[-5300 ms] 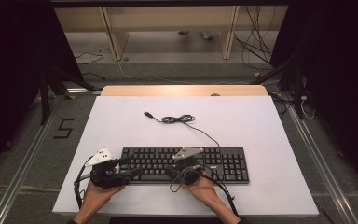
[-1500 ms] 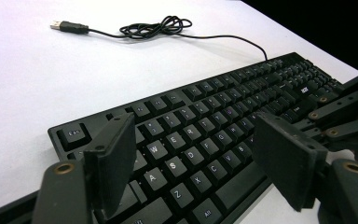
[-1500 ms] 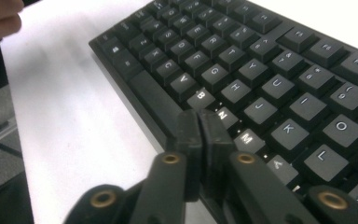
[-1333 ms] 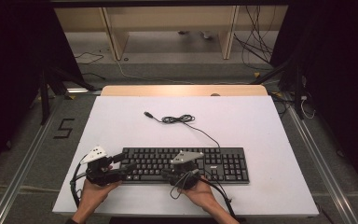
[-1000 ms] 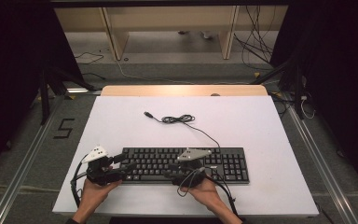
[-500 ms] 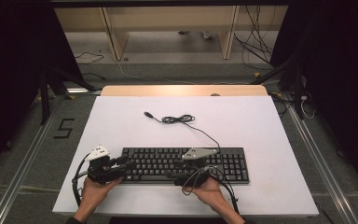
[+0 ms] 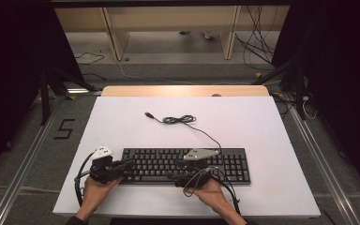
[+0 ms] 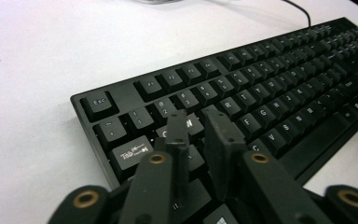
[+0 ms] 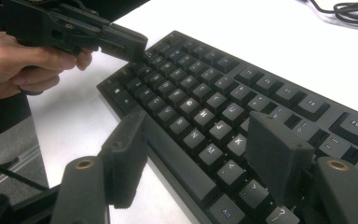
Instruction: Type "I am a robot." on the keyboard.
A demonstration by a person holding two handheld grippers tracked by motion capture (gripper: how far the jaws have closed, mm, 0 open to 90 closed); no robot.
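A black keyboard lies flat near the front of the white table. Its cable is coiled behind it and ends in a loose plug. My left gripper reaches over the keyboard's left end. In the left gripper view its jaws stand almost together, and the left gripper hovers over the keys near Tab. My right gripper sits over the keyboard's front middle. In its own view, the right gripper is open, with its jaws straddling the space bar and holding nothing.
A wooden strip edges the table's far side. Shelving legs and floor cables lie beyond it. A metal rail runs along the floor on the left. The table's front edge is close behind both hands.
My right gripper has shifted a little to the right along the keyboard. The left gripper has edged slightly right onto the keyboard's left end. The keyboard and cable stay put.
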